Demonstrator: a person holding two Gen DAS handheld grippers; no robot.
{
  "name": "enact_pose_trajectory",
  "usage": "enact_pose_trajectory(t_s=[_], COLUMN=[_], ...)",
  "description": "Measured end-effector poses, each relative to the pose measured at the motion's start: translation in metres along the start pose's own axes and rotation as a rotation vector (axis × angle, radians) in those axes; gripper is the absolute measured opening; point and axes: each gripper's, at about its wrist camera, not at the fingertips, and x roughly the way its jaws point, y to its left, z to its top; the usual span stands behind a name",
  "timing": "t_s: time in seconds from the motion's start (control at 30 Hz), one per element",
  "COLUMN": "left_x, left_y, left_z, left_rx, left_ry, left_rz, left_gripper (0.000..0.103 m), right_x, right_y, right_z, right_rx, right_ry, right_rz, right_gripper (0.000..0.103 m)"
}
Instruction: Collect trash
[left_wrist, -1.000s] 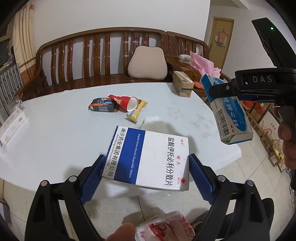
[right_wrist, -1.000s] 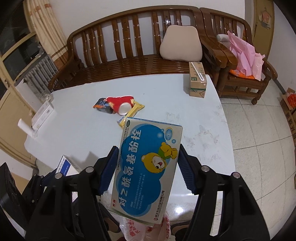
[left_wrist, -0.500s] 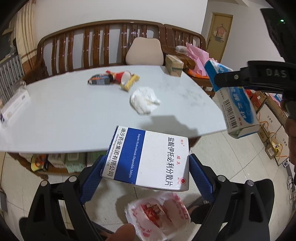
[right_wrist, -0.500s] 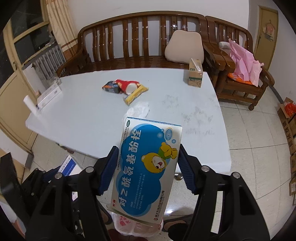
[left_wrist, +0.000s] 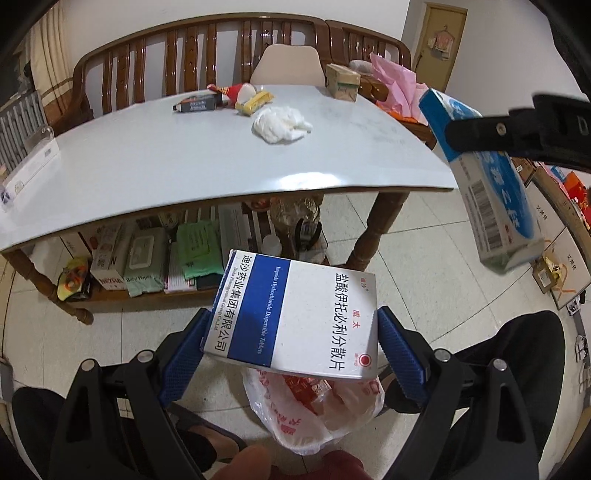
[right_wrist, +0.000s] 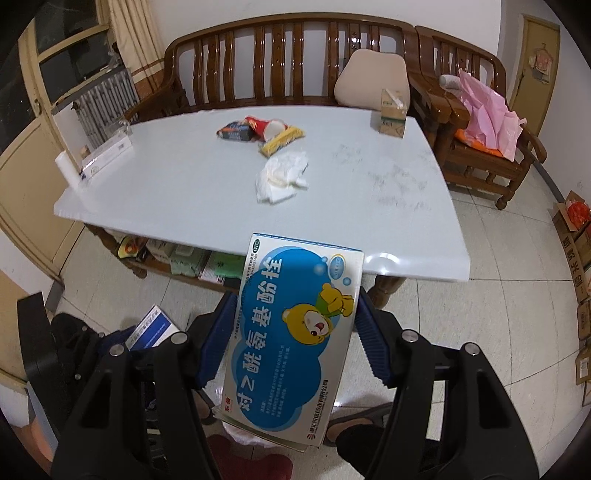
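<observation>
My left gripper is shut on a white and blue medicine box, held low over the floor above a white plastic bag with red print. My right gripper is shut on a blue medicine box with a cartoon bear; that box also shows at the right of the left wrist view. On the white table lie a crumpled white tissue, a red paper cup, a yellow wrapper and a dark wrapper.
A green carton stands at the table's far right corner. A white holder sits at its left edge. Packets fill the shelf under the table. A wooden bench and an armchair with pink plastic stand behind. Cardboard boxes line the right wall.
Both grippers have dropped lower and pulled back from the table with their boxes. The plastic bag has come fuller into view under the left gripper.
</observation>
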Motion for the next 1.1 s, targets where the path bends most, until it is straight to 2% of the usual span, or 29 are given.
enact_pose_trajectory(t_s=[0.23,0.57,0.77,0.93,1.1], left_x=[0.018,0.059,0.099,0.131,0.171], left_y=[-0.003,-0.002,0.002,0.003,0.000], left_z=[-0.018,-0.043,-0.061,-0.070,-0.087], left_rx=[-0.030,-0.053,-0.073,-0.071,-0.051], left_ry=[0.061,0.176,0.290,0.340,0.409], left_rz=[0.008,0.026,0.032,0.041,0.059], left_gripper=[0.086,0.086,0.086,0.086,0.086], right_x=[0.018,0.070,0.114,0.162,0.207], right_y=[0.001,0.004,0.000,-0.011,-0.015], right_z=[-0.032,-0.076,-0.096,-0.112,-0.131], right_rx=[-0.003,-0.004,0.007,0.023,0.045], right_ry=[0.063,0.182,0.271,0.346,0.429], right_rz=[0.010,0.017,-0.010,-0.043,-0.031], right_gripper=[0.062,0.062,0.062,0.062,0.062])
